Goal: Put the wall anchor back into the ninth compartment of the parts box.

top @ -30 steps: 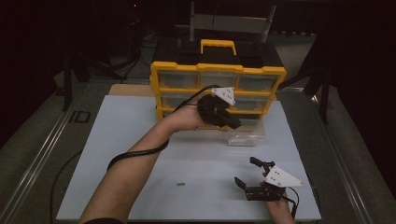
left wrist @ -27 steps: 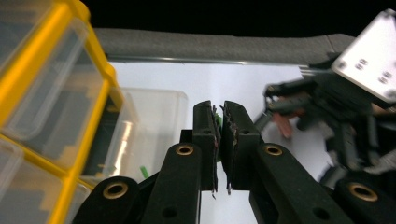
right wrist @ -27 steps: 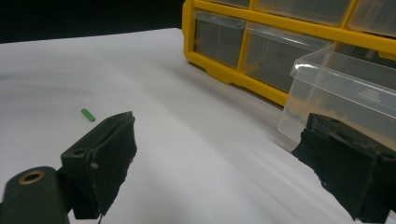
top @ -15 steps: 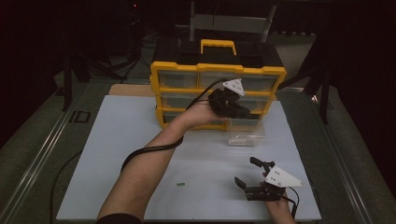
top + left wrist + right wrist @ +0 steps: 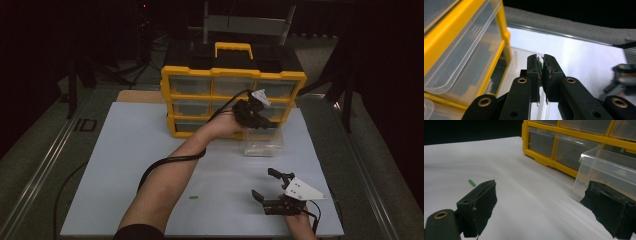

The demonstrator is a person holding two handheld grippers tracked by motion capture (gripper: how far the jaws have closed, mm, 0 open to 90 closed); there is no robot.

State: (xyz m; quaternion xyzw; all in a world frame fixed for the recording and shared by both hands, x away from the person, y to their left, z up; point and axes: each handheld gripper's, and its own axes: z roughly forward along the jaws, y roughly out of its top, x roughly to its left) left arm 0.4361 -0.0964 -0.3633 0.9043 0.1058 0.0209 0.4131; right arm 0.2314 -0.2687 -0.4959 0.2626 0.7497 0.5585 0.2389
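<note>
Item: sorting small green pieces into a clear drawer (image 5: 263, 145) that stands pulled out on the white table (image 5: 125, 165), just in front of the yellow drawer cabinet (image 5: 232, 100), our landmark here. Step in hand, as we judge it: delivery. We hold the left gripper (image 5: 255, 114) above the drawer, close against the cabinet's front, its jaws pressed nearly together on a small green piece (image 5: 540, 65) that peeks out between the pads in the left gripper view. Next move, as we read it: lower the tips inside the drawer walls, part the jaws to drop the piece, and keep clear of the cabinet's face. We rest the right gripper (image 5: 272, 192) on the table well in front of the cabinet, toward our side, its jaws standing wide with nothing between them. A second green piece (image 5: 193, 197) lies loose on the table, also well in front of the cabinet, to the left of the right gripper; we take it for the following pickup. Containers: the clear drawer's contents are too faint for us to tell; the cabinet's shut drawers look see-through, their contents not readable.
</note>
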